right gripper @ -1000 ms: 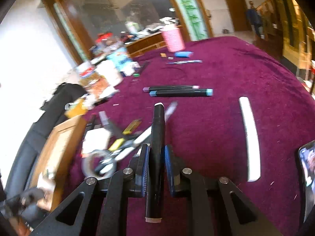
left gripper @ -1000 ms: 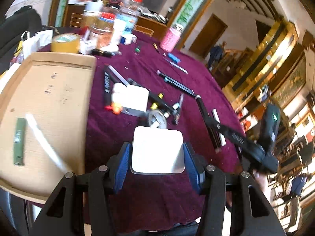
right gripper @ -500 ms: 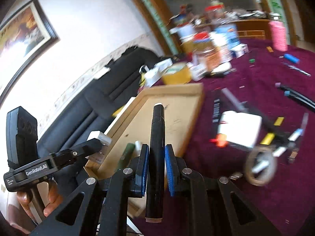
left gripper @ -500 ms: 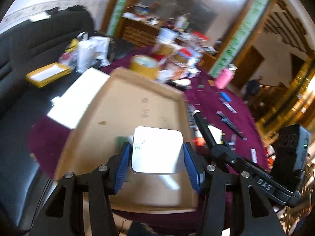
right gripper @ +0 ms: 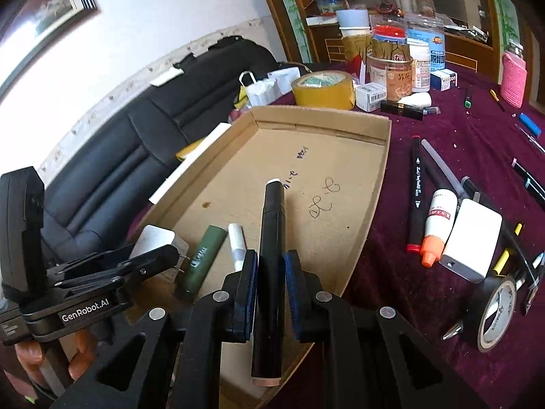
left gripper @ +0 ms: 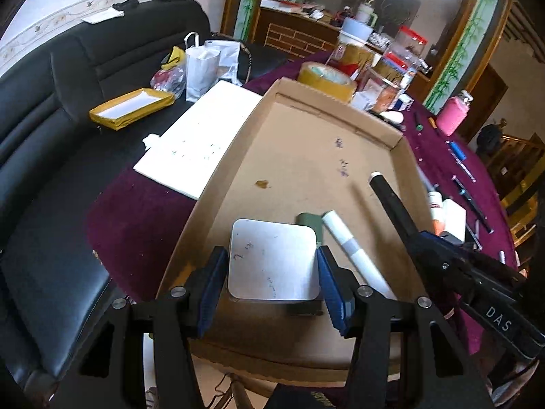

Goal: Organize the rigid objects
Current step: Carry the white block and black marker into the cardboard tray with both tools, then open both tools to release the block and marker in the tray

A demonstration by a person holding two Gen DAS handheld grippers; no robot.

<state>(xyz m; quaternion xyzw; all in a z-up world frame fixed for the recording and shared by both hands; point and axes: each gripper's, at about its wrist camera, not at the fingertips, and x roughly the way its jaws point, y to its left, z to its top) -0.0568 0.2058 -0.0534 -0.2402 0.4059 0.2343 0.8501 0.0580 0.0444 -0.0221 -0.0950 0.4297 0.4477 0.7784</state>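
Note:
My left gripper (left gripper: 272,279) is shut on a flat silver square box (left gripper: 272,260) and holds it over the near end of the cardboard tray (left gripper: 306,156). My right gripper (right gripper: 270,286) is shut on a black marker (right gripper: 270,238), pointing into the same tray (right gripper: 340,184). The marker also shows in the left wrist view (left gripper: 388,197). A green tube (right gripper: 204,255) and a white tube (right gripper: 236,242) lie in the tray between the grippers. In the left wrist view the white tube (left gripper: 354,255) lies right of the box.
A yellow tape roll (right gripper: 323,88) and jars (right gripper: 391,64) stand behind the tray. Right of it on the purple cloth (right gripper: 460,143) lie a black pen (right gripper: 416,191), glue bottle (right gripper: 437,225), white box (right gripper: 471,238) and black tape roll (right gripper: 494,313). A black sofa (left gripper: 51,109) is on the left.
Both grippers have swung left from the cluttered purple cloth to above the cardboard tray, each carrying its object. They now hang lower and nearer the tray floor.

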